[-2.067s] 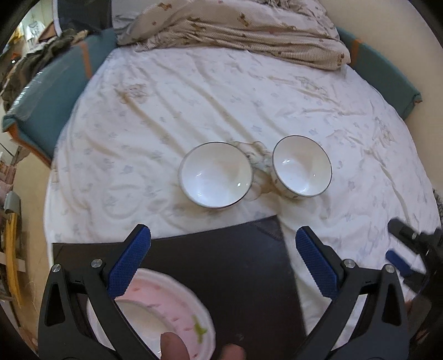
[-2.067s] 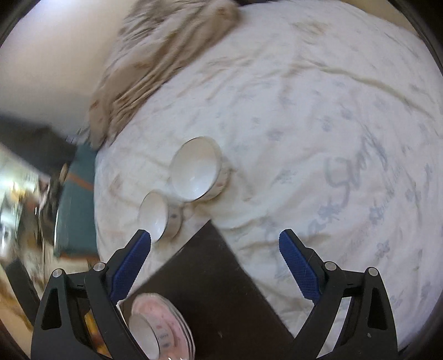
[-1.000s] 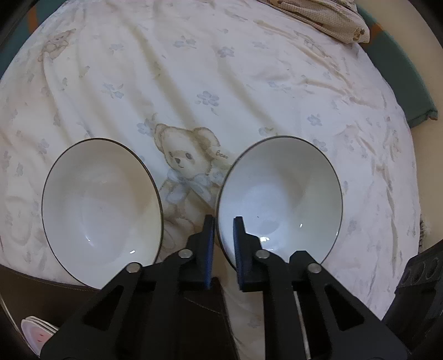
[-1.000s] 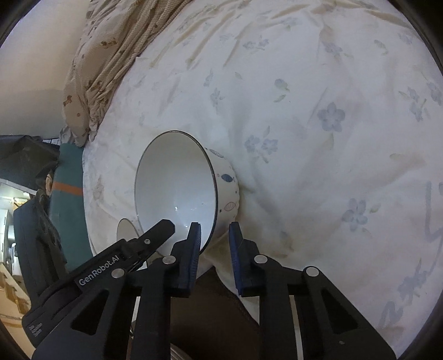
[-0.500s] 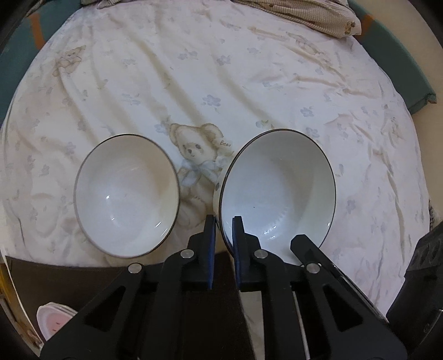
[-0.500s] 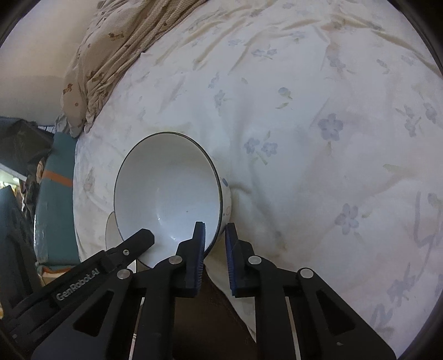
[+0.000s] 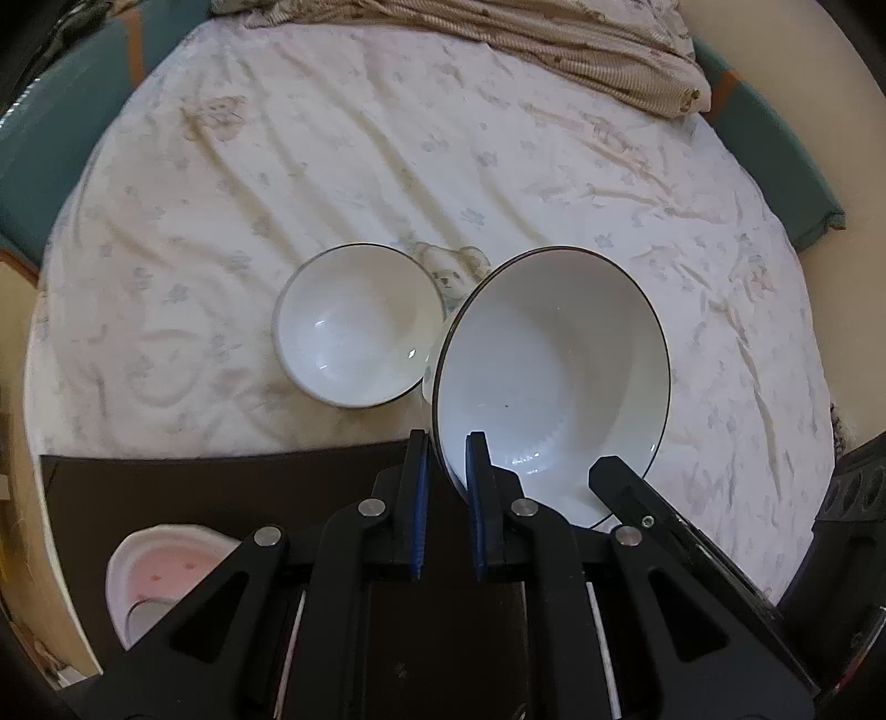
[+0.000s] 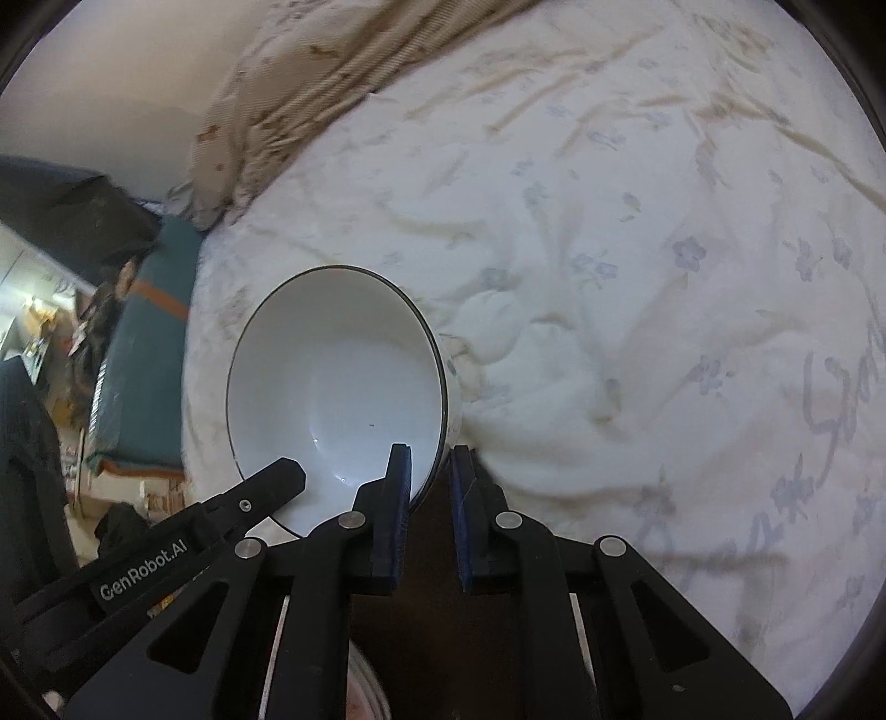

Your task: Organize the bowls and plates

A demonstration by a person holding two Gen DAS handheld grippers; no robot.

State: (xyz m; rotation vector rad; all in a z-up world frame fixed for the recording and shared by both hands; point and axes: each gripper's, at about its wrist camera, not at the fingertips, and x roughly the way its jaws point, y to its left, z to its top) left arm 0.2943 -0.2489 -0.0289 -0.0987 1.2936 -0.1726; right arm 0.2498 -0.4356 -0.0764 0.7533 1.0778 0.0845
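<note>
A white bowl with a dark rim (image 7: 554,376) hangs tilted above the teddy-print bedsheet. My left gripper (image 7: 447,443) is shut on its near left rim. My right gripper (image 8: 429,459) is shut on the near right rim of the same bowl (image 8: 338,387). Each view also shows a finger of the other gripper: the right one's finger (image 7: 626,482) and the left one's finger (image 8: 266,487) lie on the bowl's edge. A second white bowl (image 7: 354,327) sits upright on the sheet just left of the lifted one. It is hidden in the right wrist view.
A dark board (image 7: 194,487) lies on the bed's near edge with a stack of pink-patterned plates (image 7: 160,576) at its left end. A folded beige blanket (image 7: 554,44) lies at the far side. A teal mattress edge (image 7: 775,144) borders the sheet.
Both grippers, open above the board two seconds ago, closed on the right bowl's rim. They have since risen and drawn back with it, so the bowl is off the sheet.
</note>
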